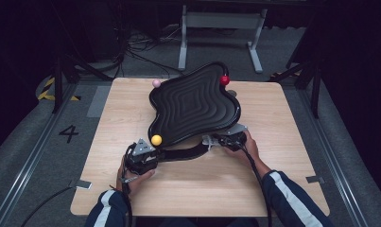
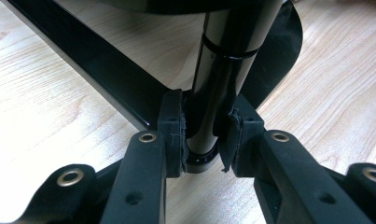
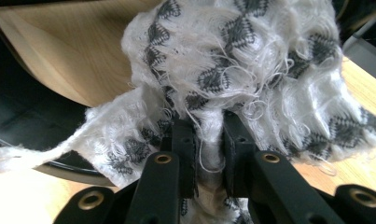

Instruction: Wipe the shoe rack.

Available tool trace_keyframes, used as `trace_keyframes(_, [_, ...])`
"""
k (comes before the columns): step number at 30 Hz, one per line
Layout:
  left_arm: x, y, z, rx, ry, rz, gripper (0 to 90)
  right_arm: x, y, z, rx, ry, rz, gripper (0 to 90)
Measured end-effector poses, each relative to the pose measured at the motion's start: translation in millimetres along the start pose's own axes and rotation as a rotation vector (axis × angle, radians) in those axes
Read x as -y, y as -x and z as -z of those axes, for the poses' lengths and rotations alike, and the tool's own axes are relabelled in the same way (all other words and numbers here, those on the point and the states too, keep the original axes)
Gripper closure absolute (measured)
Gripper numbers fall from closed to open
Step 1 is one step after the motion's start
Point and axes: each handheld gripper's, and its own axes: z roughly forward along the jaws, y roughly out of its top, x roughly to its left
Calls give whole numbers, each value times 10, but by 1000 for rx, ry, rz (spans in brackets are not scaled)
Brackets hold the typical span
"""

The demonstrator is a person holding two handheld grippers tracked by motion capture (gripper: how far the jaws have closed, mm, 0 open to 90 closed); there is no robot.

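Most of the black stand point(image 1: 183, 153) is tucked under the wavy black tray point(image 1: 193, 106), so its shape can't really be made out. The left gripper point(image 2: 205, 140) is clamped on the stand's glossy post near the bench point(image 1: 273, 179) front. A frayed white-and-grey cloth point(image 3: 251, 70) is pinched by the right gripper point(image 3: 209, 154). A "4" is marked on the floor point(image 1: 22, 156).

The right gripper point(image 3: 209, 154) pinches a fold of white cloth point(image 3: 251, 70) with a grey diamond pattern, its jaws closed tight on the fabric. The cloth bunches up above the jaws, frayed threads hanging loose. Behind it lie the wooden table point(image 3: 59, 51) and a glossy black curved edge point(image 3: 17, 116) at left.
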Motion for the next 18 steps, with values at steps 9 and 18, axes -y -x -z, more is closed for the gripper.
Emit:
trace_keyframes(9, [-4, 4, -2, -5, -4, -8, 719, -42, -241, -37, -83, 15, 26, 783])
trace_keyframes(18, [-2, 0, -1, -2, -4, -1, 720, -87, -312, -72, -118, 35, 59, 784])
